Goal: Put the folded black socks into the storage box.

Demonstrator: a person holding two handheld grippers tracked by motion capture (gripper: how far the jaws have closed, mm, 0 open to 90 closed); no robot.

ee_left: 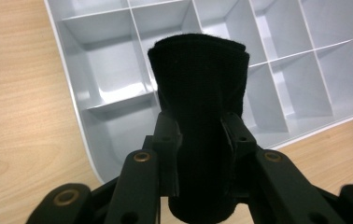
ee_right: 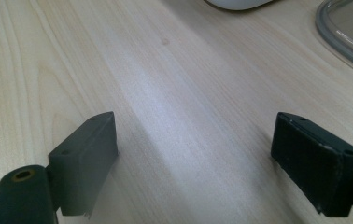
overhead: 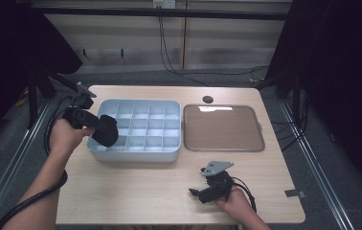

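Item: black rolled cloth [ee_left: 198, 107], clamped in our left gripper [ee_left: 201, 135] above the grey divided tray's [overhead: 136, 155] near-left compartments, our right gripper [ee_right: 193, 154] idle, jaws wide; risk: the wide roll may snag a divider [ee_left: 118, 100] and unroll.

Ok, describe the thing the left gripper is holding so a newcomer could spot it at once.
Start at the grey divided tray left of the clear lid. Over its near-left corner, the left gripper clamps a black fabric roll. It is the one dark, soft item against pale compartments.
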